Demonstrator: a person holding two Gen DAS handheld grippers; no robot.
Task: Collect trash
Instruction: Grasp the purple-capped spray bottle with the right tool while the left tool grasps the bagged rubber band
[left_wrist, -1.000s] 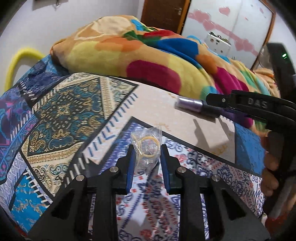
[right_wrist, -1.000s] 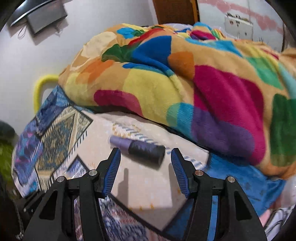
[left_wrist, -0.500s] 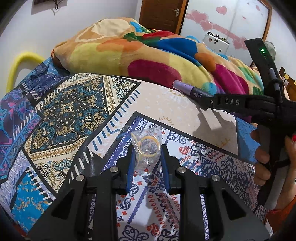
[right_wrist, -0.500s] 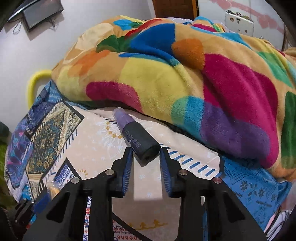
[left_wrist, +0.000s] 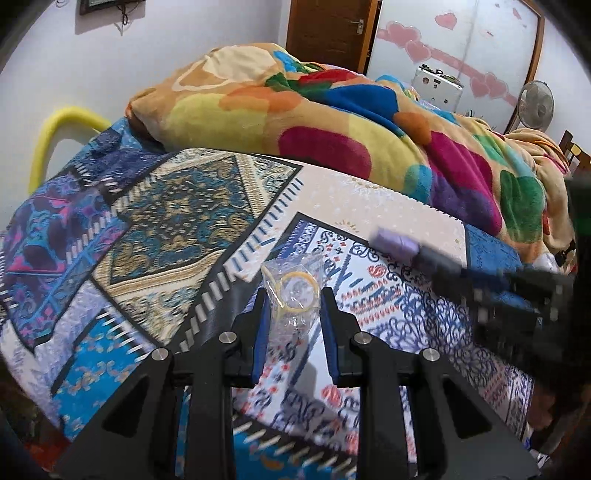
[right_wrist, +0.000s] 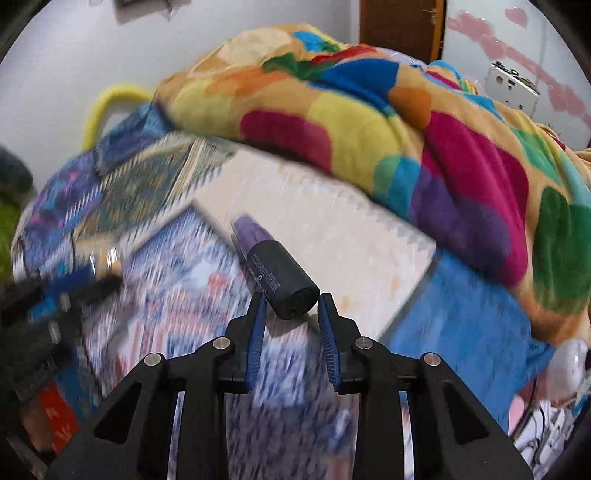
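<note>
My left gripper (left_wrist: 293, 314) is shut on a small clear plastic bag (left_wrist: 292, 291) with yellow rubber bands inside, held just above the patterned bedsheet (left_wrist: 177, 229). My right gripper (right_wrist: 290, 314) is shut on the black end of a purple and black tube (right_wrist: 275, 269), which sticks out forward and is lifted off the sheet (right_wrist: 332, 229). In the left wrist view the right gripper (left_wrist: 454, 271) comes in blurred from the right with the tube (left_wrist: 397, 245) at its tip. The left gripper (right_wrist: 99, 284) shows blurred at the left of the right wrist view.
A bright multicoloured blanket (left_wrist: 332, 122) is heaped across the back of the bed (right_wrist: 406, 122). A yellow curved rail (left_wrist: 55, 136) stands at the bed's left edge. Behind are a brown door (left_wrist: 328, 33), a wardrobe with pink hearts (left_wrist: 461, 48) and a fan (left_wrist: 535, 105).
The right gripper closed on the tube, lifted it off the sheet and swung it toward the left gripper. The left gripper drew back a little, still holding the plastic bag.
</note>
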